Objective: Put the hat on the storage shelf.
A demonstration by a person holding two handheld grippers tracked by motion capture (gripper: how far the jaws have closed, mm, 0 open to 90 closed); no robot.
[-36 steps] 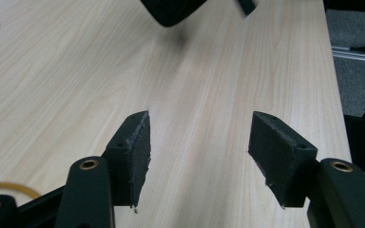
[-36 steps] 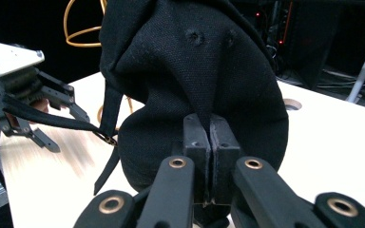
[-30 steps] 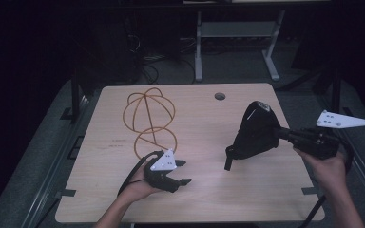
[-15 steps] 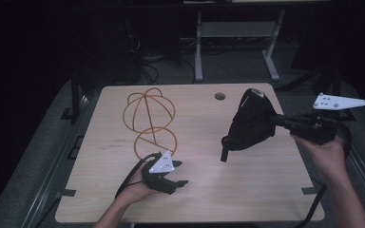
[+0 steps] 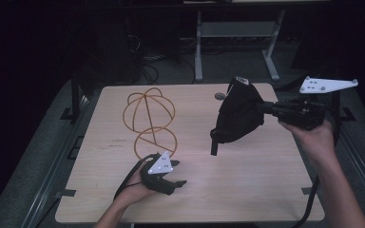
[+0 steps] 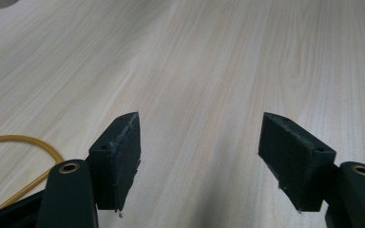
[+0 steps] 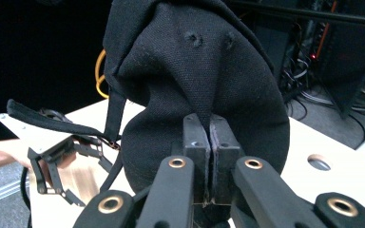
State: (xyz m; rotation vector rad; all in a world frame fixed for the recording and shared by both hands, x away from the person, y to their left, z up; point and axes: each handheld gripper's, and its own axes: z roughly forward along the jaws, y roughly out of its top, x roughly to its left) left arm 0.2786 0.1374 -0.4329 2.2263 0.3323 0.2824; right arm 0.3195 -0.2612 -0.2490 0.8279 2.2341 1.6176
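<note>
A black cap hangs in the air over the table's right half, its strap dangling. My right gripper is shut on the cap's fabric; in the right gripper view the cap bulges above the pinched jaws. My left gripper rests low near the table's front, right of a gold wire stand. In the left gripper view the jaws stand wide apart over bare wood, have just been opening, and hold nothing. A loop of the gold wire lies at their left.
The wooden table has a round cable hole near its far edge. A metal frame and cables stand on the dark floor behind. The left gripper shows beyond the cap in the right gripper view.
The right gripper has lifted the cap higher and carried it a little to the left in the high view. The left hand has stayed in place.
</note>
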